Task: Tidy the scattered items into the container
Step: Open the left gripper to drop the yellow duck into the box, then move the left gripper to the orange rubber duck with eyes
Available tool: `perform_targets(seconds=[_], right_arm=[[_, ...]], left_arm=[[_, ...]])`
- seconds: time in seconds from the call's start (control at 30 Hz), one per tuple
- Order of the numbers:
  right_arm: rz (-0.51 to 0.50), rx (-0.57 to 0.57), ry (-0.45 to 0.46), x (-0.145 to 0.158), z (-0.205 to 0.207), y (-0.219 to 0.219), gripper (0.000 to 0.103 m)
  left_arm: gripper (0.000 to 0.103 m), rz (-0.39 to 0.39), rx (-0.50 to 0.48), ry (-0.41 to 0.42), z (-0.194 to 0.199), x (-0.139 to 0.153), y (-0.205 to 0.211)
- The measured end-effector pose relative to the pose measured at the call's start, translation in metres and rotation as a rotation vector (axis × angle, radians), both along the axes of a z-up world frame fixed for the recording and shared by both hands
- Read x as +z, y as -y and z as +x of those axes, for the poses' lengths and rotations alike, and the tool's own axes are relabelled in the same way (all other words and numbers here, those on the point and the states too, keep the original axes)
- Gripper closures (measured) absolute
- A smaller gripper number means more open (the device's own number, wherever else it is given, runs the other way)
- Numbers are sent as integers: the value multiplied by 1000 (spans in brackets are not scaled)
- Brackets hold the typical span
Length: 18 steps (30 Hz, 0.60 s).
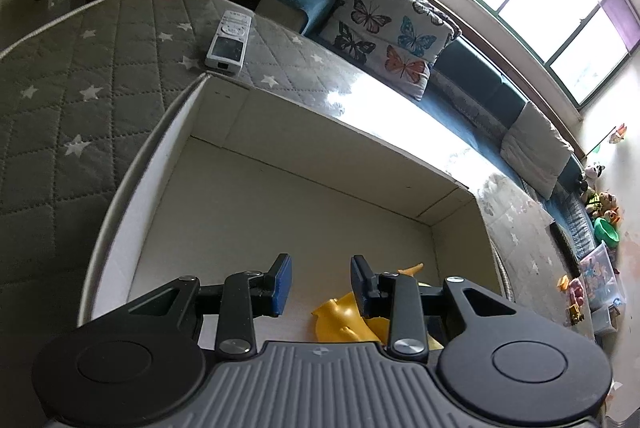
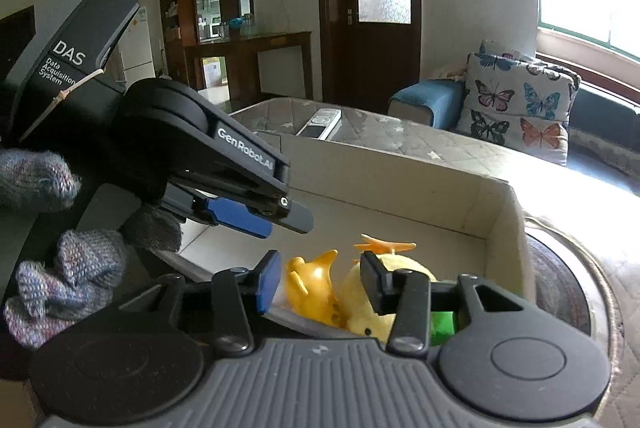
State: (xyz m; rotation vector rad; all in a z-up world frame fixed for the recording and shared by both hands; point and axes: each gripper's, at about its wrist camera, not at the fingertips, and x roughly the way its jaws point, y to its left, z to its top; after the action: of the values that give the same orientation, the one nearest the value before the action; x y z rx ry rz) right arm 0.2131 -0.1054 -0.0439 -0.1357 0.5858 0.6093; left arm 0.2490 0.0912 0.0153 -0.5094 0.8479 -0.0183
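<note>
A white cardboard box sits on a grey quilted mat with white stars. The box is open on top, and most of its floor is bare.

The left gripper hangs over the near part of the box and points down into it. Its two blue pads stand a little apart with nothing between them, so the claw is narrow but open and holds nothing. Just past its right finger lies a yellow plastic toy on the box floor, partly hidden by the gripper.

The right gripper is over the near edge of the same box. Its claw is open a small way too, and no pad presses on anything. Seen past the gap between its fingers, the yellow plastic toy lies in the box. A fluffy yellow chick toy with an orange tuft on top lies just to the right of it, and the two look like they touch. A small green thing peeks out behind the right finger; I cannot tell what it is.

In the right wrist view, the left gripper comes in from the left, above the box, held by a hand in a grey knitted glove.

A white remote control lies on the mat, just past the far left corner of the box, outside it. Far behind are a butterfly cushion and a blue sofa under a bright window
</note>
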Motion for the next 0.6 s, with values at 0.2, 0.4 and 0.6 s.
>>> perform_targets(seconds=[0.2, 0.4, 0.6], right_arm=[[1, 7, 27, 9, -22, 10, 53], [1, 30, 42, 14, -48, 18, 47], [-8, 57, 38, 10, -71, 21, 42]], left_arm=[[69, 12, -3, 29, -23, 11, 1], [69, 33, 0, 59, -52, 20, 2], [67, 58, 6, 96, -80, 24, 4]])
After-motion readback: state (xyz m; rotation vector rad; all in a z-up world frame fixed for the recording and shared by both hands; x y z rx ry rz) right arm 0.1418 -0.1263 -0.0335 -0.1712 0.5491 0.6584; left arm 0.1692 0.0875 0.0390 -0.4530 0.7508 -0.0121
